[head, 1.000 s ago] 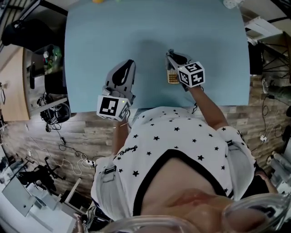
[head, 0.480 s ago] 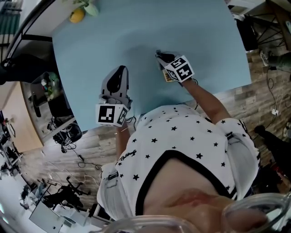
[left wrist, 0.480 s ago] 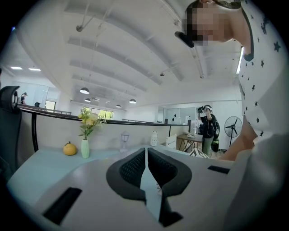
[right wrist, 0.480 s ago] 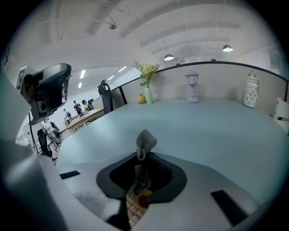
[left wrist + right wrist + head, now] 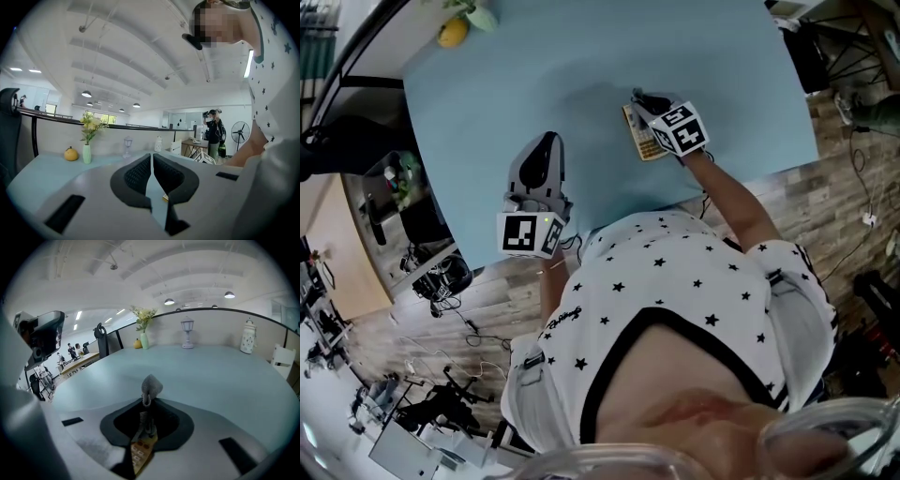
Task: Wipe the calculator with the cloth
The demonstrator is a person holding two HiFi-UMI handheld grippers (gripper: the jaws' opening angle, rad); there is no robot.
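On the light blue table (image 5: 722, 75) lies a small yellow calculator (image 5: 637, 141), partly hidden under my right gripper (image 5: 641, 99). In the right gripper view the right gripper (image 5: 147, 401) is shut on a grey cloth (image 5: 151, 386), whose bunched end sticks up past the jaws. The calculator (image 5: 140, 453) shows just below the cloth. My left gripper (image 5: 546, 142) rests to the left of the calculator, apart from it. In its own view the left gripper (image 5: 151, 159) has its pads nearly together with nothing between them, and a yellow calculator corner (image 5: 165, 198) peeks behind.
A yellow fruit (image 5: 453, 33) and a vase of flowers (image 5: 480, 13) stand at the table's far left corner. A small lantern (image 5: 188, 333) and a white jar (image 5: 247, 337) stand along the far edge. The near table edge runs just in front of the person's body.
The right gripper with the cloth has shifted slightly to the right over the calculator, so more of the calculator shows. The left gripper has stayed put.
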